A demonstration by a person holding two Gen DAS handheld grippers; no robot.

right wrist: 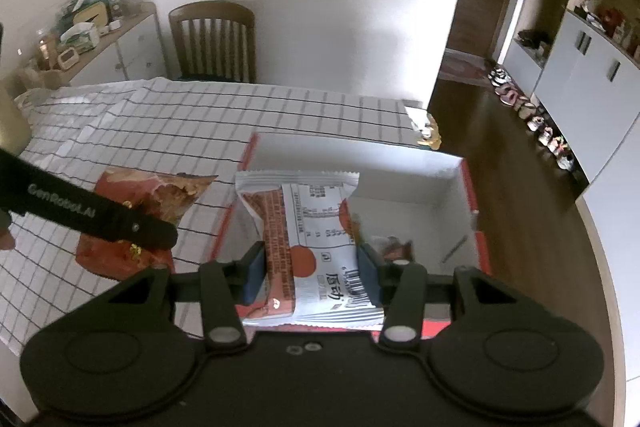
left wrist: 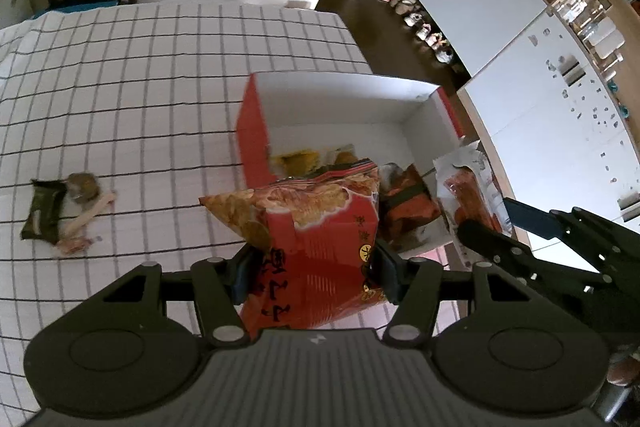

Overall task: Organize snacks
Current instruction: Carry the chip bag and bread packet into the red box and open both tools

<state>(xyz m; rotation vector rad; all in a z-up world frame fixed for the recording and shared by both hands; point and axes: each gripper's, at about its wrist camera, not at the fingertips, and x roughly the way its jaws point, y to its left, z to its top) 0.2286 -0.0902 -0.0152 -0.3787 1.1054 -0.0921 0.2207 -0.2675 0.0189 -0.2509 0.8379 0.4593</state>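
A red crinkly chip bag [left wrist: 316, 231] is clamped in the left gripper [left wrist: 314, 273] beside the red cardboard box with white inside [left wrist: 340, 103] at the checked tablecloth's [left wrist: 140, 87] right edge. The right gripper [right wrist: 310, 273] pinches a white-and-orange snack packet [right wrist: 308, 239] over that box.

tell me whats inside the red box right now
The red box holds yellow packets and an orange-red packet. The held chip bag and white packet cover the rest.
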